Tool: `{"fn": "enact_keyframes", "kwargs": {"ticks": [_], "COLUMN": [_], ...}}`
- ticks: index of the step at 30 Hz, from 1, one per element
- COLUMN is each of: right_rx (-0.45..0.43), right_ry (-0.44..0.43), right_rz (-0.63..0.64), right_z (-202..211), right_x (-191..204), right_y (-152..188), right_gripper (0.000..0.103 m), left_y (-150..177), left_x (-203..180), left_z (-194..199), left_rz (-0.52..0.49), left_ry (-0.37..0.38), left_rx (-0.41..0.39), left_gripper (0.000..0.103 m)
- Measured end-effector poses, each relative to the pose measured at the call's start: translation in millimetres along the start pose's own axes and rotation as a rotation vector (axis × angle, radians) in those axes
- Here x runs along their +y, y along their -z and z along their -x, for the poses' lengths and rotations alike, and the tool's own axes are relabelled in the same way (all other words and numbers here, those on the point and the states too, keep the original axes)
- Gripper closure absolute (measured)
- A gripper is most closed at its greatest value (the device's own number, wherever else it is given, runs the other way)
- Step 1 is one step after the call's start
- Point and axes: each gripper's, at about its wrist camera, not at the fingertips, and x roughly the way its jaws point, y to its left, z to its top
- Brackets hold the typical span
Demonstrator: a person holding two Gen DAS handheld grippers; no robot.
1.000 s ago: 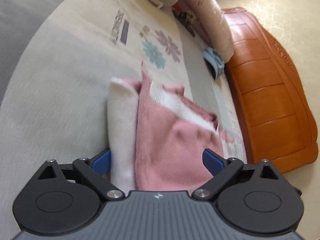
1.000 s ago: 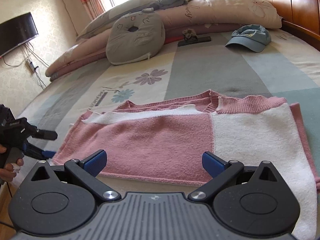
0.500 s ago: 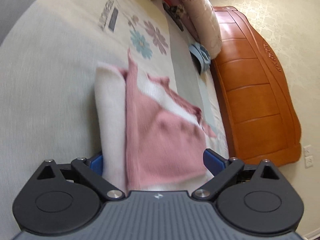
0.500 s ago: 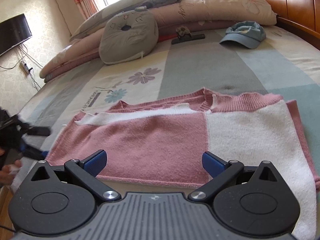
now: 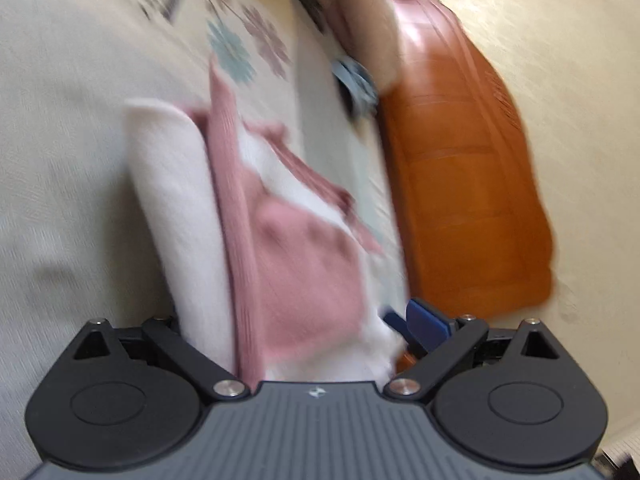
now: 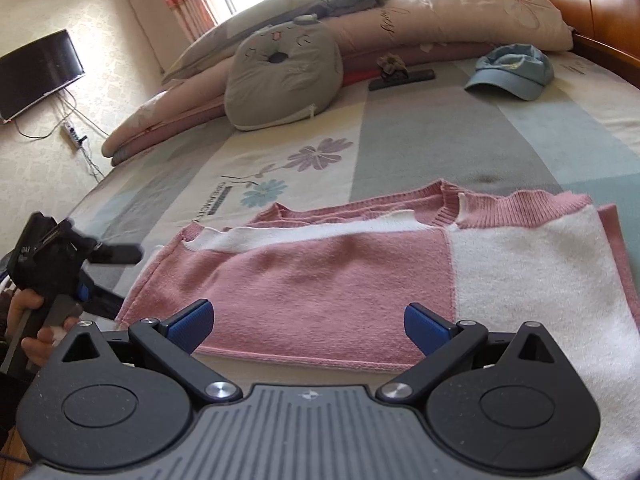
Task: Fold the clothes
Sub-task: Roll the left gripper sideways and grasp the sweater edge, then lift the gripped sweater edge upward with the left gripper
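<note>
- Sweater (image 6: pixel 360 276): pink and white knit, lying partly folded and flat on the bedspread (image 6: pixel 420 136), its near hem running just ahead of the right gripper's fingertips and spanning the whole gap between them.
- Its pink panel sits ahead of the left finger and the middle of the gap; the white panel begins just ahead of the right finger and runs out past it to the right.
- The collar lies at the far edge, beyond the fingers.
- Right gripper (image 6: pixel 310 322): fingers spread wide, blue pads (image 6: pixel 192 320) clear of the cloth, nothing between them.
- Left gripper (image 5: pixel 308 320): the picture is blurred. The sweater's end fills the space between the fingers, white strip toward the left finger and pink toward the right. Only the right blue pad (image 5: pixel 426 320) shows, beside the cloth; the left pad is hidden behind the knit. The fingers stand wide, but I cannot tell whether they touch the cloth.
- In the right wrist view this left gripper (image 6: pixel 116 276) sits at the sweater's left end, left of the left finger, held by a hand (image 6: pixel 28 320).
- Beyond the fingers: a grey cushion (image 6: pixel 284 76), a blue cap (image 6: pixel 514 72) to the far right, rolled bedding (image 6: pixel 460 20), and a wooden headboard (image 5: pixel 468 200).
</note>
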Motion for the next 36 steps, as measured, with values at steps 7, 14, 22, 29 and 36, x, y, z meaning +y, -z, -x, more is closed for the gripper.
{"fn": "enact_keyframes", "kwargs": {"ticks": [7,14,22,29,36], "right_rx": [0.0,0.021,0.028,0.023,0.0], "right_ry": [-0.01,-0.012,-0.057,-0.078,-0.092], "right_rz": [0.02,0.019,-0.024,-0.086,-0.11], "right_z": [2.1,3.0,-1.8,-25.9,-62.5], "right_x": [2.3,-0.8,-4.5,-6.5,7.8], "right_y": [1.0,7.4,0.5,-16.9,-25.4], "right_gripper": [0.0,0.0,0.0,0.0,0.0], "left_y": [-8.9,-12.2,-9.2,-4.4,-5.7], "left_x": [12.7,22.3,19.3,14.2,16.3], "left_z": [0.5,-1.5,-6.1,-7.1,-9.7], "left_rz": [0.051,0.025,0.01,-0.018,-0.027], "left_ry": [-0.104,-0.133,-0.188,-0.218,-0.214], "left_rx": [-0.019,0.013,-0.005,-0.034,-0.041], "left_gripper": [0.045,0.071,0.079,0.079,0.079]}}
